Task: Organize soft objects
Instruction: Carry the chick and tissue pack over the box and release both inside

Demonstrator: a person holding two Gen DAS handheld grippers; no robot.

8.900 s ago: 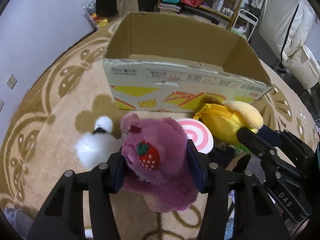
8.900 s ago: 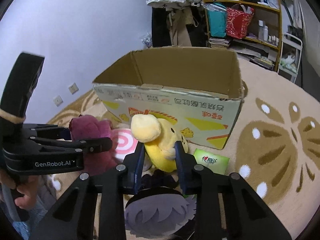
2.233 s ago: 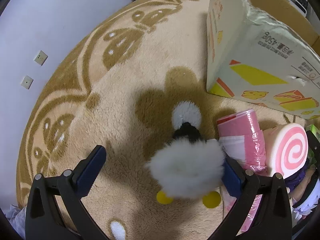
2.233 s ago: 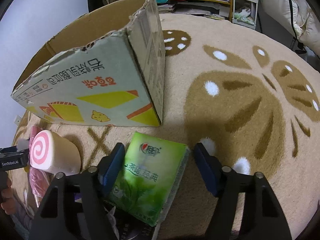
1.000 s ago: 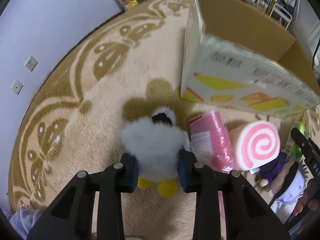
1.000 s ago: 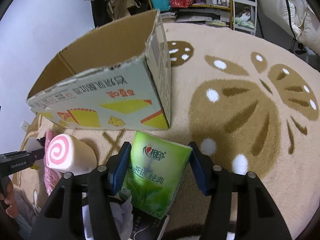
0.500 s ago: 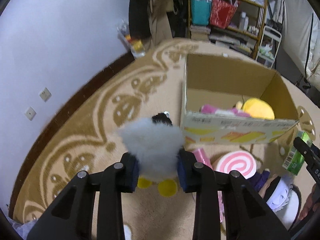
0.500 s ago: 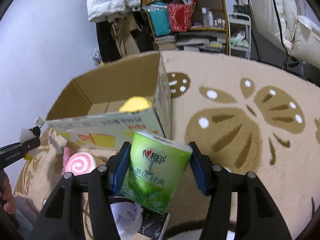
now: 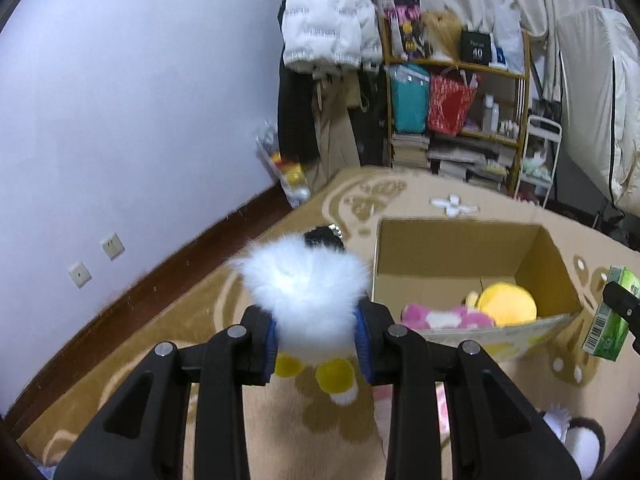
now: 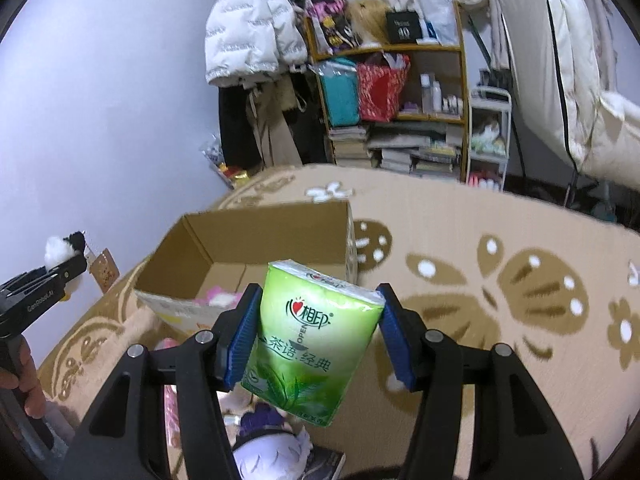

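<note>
My left gripper (image 9: 316,336) is shut on a fluffy white plush with yellow feet (image 9: 304,292), held high above the rug, left of the open cardboard box (image 9: 460,256). Inside the box lie a purple-pink plush (image 9: 440,316) and a yellow plush (image 9: 506,304). My right gripper (image 10: 316,340) is shut on a green tissue pack (image 10: 312,340), held in the air in front of the box (image 10: 248,248). The tissue pack also shows at the right edge of the left wrist view (image 9: 608,320). The left gripper with the white plush (image 10: 60,252) shows at the left of the right wrist view.
A purple-haired doll (image 10: 272,436) and pink items (image 10: 172,412) lie on the rug (image 10: 500,288) below the right gripper. A cluttered shelf (image 9: 456,120), hanging coats (image 9: 328,28) and bedding (image 10: 592,80) stand behind the box. A wall (image 9: 120,120) runs along the left.
Both grippers have risen higher with the white plush and the tissue pack. The box now looks smaller and farther below, with more of the room in view.
</note>
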